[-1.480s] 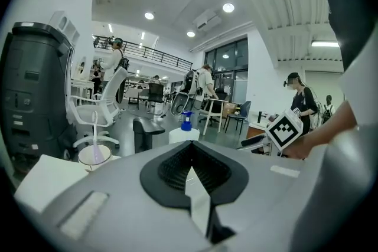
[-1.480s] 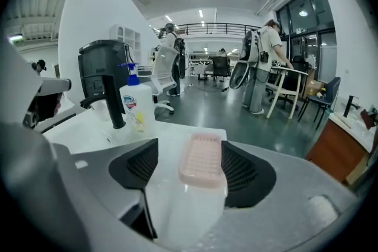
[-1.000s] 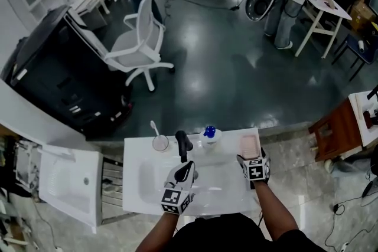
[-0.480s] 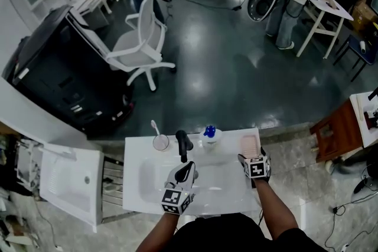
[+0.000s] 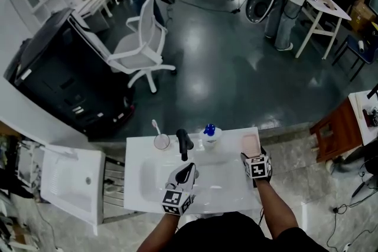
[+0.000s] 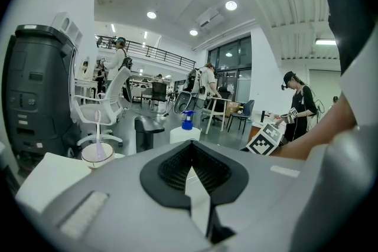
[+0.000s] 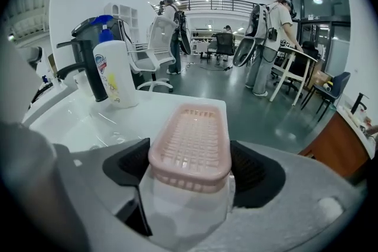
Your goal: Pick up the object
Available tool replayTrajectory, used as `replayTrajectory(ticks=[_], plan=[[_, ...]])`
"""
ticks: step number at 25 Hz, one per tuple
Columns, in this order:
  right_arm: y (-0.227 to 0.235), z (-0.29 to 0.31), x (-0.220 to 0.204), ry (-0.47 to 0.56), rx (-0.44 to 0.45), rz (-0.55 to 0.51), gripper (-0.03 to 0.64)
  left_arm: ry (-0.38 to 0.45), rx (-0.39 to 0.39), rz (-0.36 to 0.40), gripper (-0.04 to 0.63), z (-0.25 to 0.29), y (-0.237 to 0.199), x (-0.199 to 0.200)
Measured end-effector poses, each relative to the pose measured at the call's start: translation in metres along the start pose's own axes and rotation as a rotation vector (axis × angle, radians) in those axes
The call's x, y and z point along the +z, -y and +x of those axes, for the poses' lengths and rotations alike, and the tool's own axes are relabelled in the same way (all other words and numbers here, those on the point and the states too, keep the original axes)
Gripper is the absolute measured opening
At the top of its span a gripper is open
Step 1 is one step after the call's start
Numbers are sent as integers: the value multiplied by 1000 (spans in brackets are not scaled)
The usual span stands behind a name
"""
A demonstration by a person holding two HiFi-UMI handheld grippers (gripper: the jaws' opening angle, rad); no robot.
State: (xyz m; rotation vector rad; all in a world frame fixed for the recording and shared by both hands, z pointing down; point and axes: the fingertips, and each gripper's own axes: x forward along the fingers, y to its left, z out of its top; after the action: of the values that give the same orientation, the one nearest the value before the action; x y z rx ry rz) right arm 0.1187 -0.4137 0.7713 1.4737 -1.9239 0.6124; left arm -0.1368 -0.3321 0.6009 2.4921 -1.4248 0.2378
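Note:
A pink slatted soap tray point(image 7: 192, 141) lies on the right end of the white washstand top point(image 5: 133, 186), also visible as the pink tray point(image 5: 250, 143) in the head view. My right gripper point(image 7: 190, 168) has its jaws on either side of the tray's near end. They have just been closing, and both black pads now touch the tray's long sides. My right gripper point(image 5: 253, 156) points at the tray from the front. My left gripper point(image 6: 190, 153) hangs over the basin, shut with nothing in it; the head view shows the left gripper point(image 5: 188, 169) near the basin's middle.
A black faucet point(image 5: 183, 143), a white bottle with a blue pump point(image 5: 210, 134) and a cup holding a toothbrush point(image 5: 160, 140) stand along the washstand's far edge. Beyond it are a white office chair point(image 5: 139, 44), a black machine point(image 5: 59, 79) and people standing at tables.

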Motion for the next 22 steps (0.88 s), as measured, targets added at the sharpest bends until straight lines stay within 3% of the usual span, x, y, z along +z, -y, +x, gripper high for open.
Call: replayTrajectory(ticks=[12,22], plan=[[-4,-51,32,155,-25,-1,422,17,-21,14,17,-10,9,1],[-25,-125,103,375,-11,-20,423,48,-53,29,17,-11,18,8]])
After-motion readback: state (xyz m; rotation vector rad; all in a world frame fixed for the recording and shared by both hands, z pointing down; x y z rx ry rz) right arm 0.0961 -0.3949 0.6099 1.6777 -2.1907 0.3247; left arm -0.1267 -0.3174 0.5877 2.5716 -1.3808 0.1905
